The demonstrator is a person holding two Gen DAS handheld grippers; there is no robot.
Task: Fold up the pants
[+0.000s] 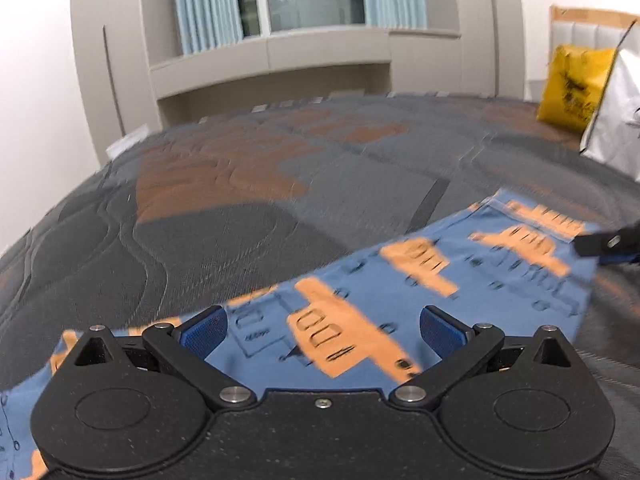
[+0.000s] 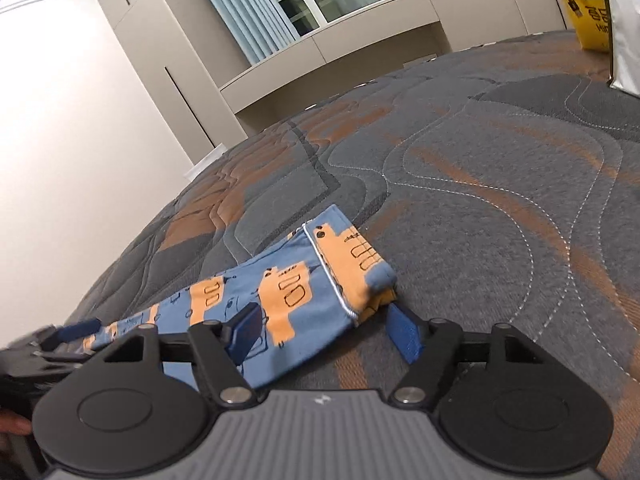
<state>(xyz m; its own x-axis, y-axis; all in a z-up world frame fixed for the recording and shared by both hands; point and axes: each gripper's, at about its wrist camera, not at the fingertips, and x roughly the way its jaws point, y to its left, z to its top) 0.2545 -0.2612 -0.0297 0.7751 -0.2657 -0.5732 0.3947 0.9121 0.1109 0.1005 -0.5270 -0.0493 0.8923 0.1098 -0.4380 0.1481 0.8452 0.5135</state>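
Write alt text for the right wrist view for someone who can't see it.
The open right claw hovers over blue pants with orange prints, lying on a grey and brown quilted mattress. The left claw shows at the pants' far end; a yellow bag sits behind.

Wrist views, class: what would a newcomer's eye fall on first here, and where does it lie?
First, the blue pants with orange vehicle print, lying flat on the grey-and-orange quilted mattress just ahead of both open grippers. Next, the yellow bag at the mattress's far right edge, beside the white bag.

One pants (image 2: pixel 280 296), two tongs (image 1: pixel 322 334) (image 2: pixel 324 334), apparently two bags (image 1: pixel 572 88).
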